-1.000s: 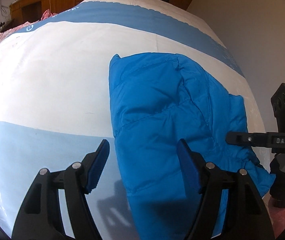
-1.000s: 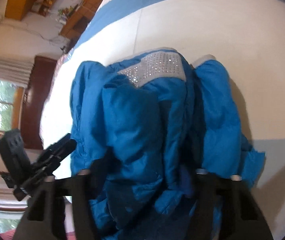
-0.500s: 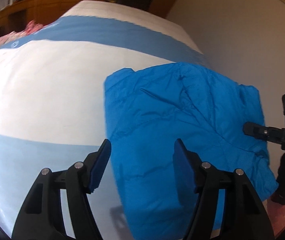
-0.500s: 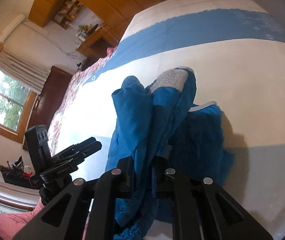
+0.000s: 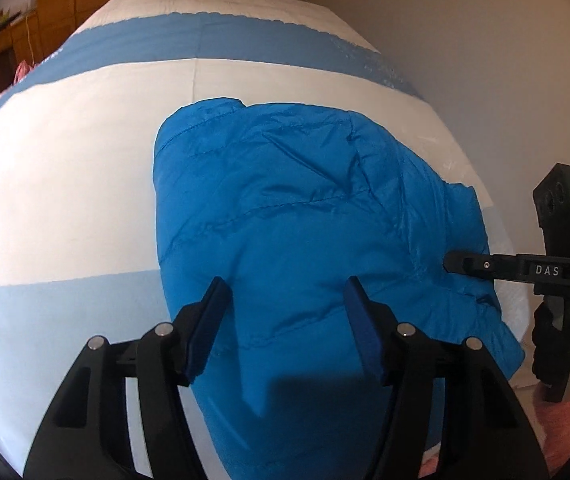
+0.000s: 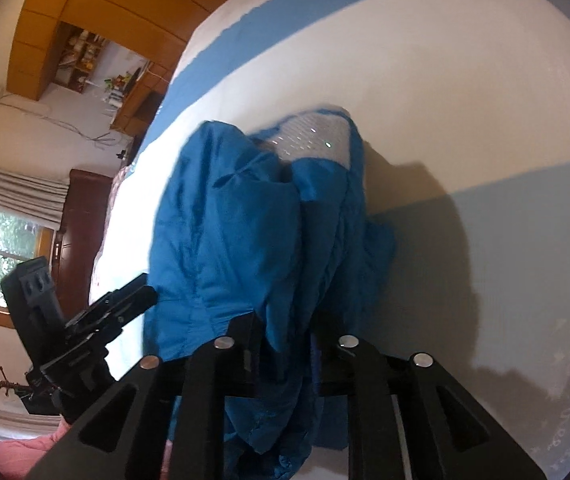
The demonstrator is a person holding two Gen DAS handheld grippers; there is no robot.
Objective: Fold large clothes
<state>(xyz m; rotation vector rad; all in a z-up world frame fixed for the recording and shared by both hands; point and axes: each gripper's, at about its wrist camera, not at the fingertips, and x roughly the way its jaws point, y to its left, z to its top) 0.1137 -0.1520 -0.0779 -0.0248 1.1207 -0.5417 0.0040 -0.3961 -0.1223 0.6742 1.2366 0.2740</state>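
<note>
Blue puffer jacket point(image 5: 285, 216) lies on the striped bed point(image 5: 65, 168), long axis from 6 to 12 o'clock

My right gripper point(image 6: 285, 340) pinches its near hem, jaws just easing; my left gripper point(image 5: 285, 308), half-wide and closing, holds nothing; wooden cabinets point(image 6: 85, 12) at 11

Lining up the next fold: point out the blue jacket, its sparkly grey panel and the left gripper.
blue jacket point(image 5: 285, 220): left wrist view, quilted middle.
sparkly grey panel point(image 6: 317, 136): right wrist view, panel centre.
left gripper point(image 5: 285, 320): left wrist view, between fingertips.
</note>
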